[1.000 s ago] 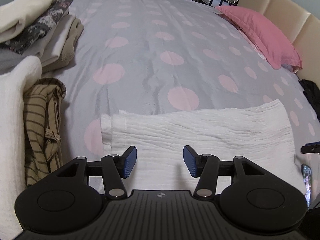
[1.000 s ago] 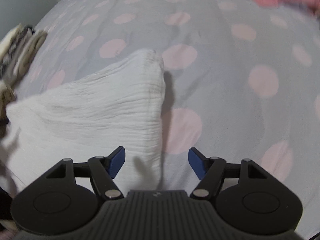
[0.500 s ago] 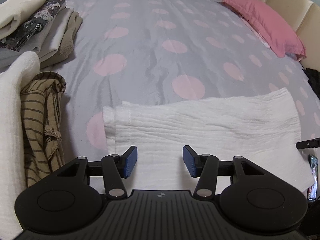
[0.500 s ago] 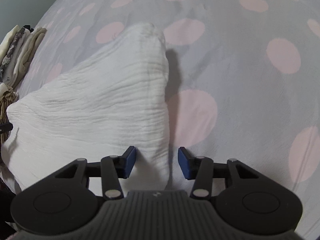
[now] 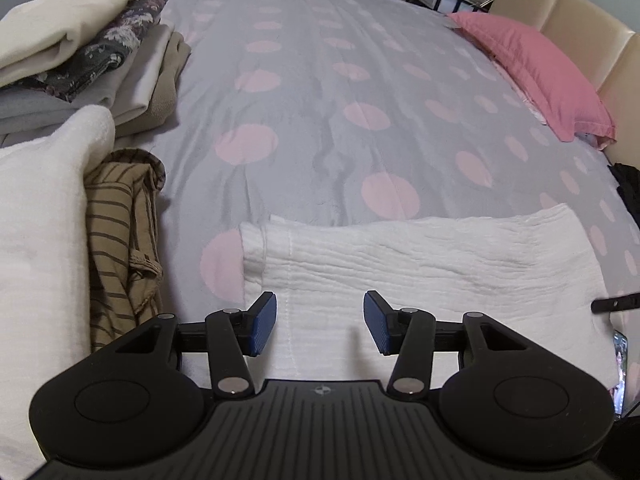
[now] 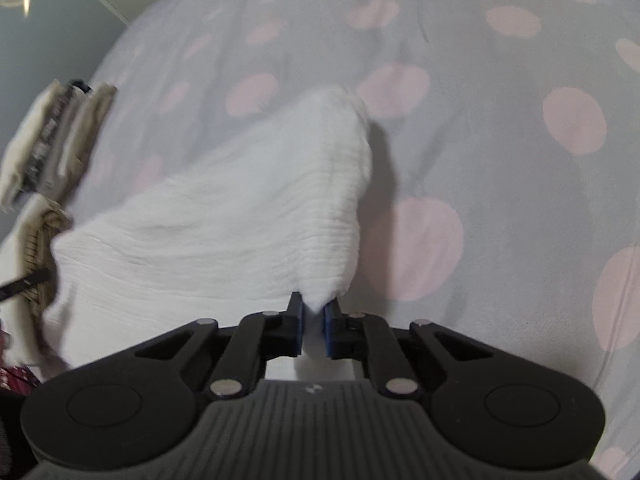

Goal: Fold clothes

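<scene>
A white crinkled garment (image 5: 420, 264) lies folded on the grey bedspread with pink dots (image 5: 320, 92). My left gripper (image 5: 320, 322) hovers open over its near left part, nothing between the blue pads. In the right wrist view the same white garment (image 6: 224, 224) spreads to the left. My right gripper (image 6: 314, 320) is closing its jaws on the garment's near right corner, and the cloth is pinched between the pads. The tip of the right gripper (image 5: 614, 303) shows at the right edge of the left wrist view.
A stack of folded clothes (image 5: 84, 60) sits at the far left, with a white folded piece (image 5: 36, 216) and a brown striped garment (image 5: 120, 236) nearer. A pink pillow (image 5: 532, 68) and beige headboard (image 5: 580, 28) are at the right. A phone (image 5: 620, 368) lies at the right edge.
The right gripper moved onto the garment's near right corner and closed from wide open to pinching the cloth. The left gripper stayed open and nearly still.
</scene>
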The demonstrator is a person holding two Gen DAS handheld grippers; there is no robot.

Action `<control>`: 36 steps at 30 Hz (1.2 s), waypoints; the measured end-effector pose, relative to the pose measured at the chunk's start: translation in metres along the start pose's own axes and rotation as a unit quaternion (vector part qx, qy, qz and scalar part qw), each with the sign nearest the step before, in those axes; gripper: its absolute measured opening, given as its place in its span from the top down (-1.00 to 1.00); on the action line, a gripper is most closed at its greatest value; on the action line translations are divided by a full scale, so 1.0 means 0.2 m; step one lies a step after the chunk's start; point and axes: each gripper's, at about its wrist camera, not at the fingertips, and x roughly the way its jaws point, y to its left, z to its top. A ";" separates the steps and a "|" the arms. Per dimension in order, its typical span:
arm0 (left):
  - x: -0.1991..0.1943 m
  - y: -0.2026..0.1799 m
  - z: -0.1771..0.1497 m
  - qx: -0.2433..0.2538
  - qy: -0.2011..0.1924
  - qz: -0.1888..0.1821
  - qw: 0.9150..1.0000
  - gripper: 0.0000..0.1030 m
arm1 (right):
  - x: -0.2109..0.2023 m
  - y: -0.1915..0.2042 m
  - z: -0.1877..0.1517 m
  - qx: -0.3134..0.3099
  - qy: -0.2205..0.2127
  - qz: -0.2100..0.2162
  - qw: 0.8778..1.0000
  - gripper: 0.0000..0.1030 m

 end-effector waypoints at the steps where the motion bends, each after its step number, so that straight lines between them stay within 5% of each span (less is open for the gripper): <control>1: -0.01 0.00 0.00 -0.001 -0.001 -0.001 1.000 0.10 | -0.03 0.02 0.01 0.006 -0.007 0.010 1.000 0.79; 9: -0.07 0.06 0.03 -0.047 -0.008 -0.033 0.998 0.10 | -0.24 0.26 0.05 0.024 -0.049 0.078 0.995 0.81; 18: -0.14 0.08 0.06 -0.047 -0.022 -0.042 0.998 0.10 | -0.28 0.73 0.15 -0.044 -0.054 0.131 0.989 0.81; 28: -0.25 0.16 0.07 -0.059 -0.042 -0.035 0.997 0.10 | -0.05 1.24 0.13 -0.097 -0.027 0.198 0.975 0.81; 36: -0.29 0.25 0.06 -0.063 -0.050 0.002 0.997 0.10 | 0.36 1.48 0.05 -0.100 0.013 0.188 0.977 0.81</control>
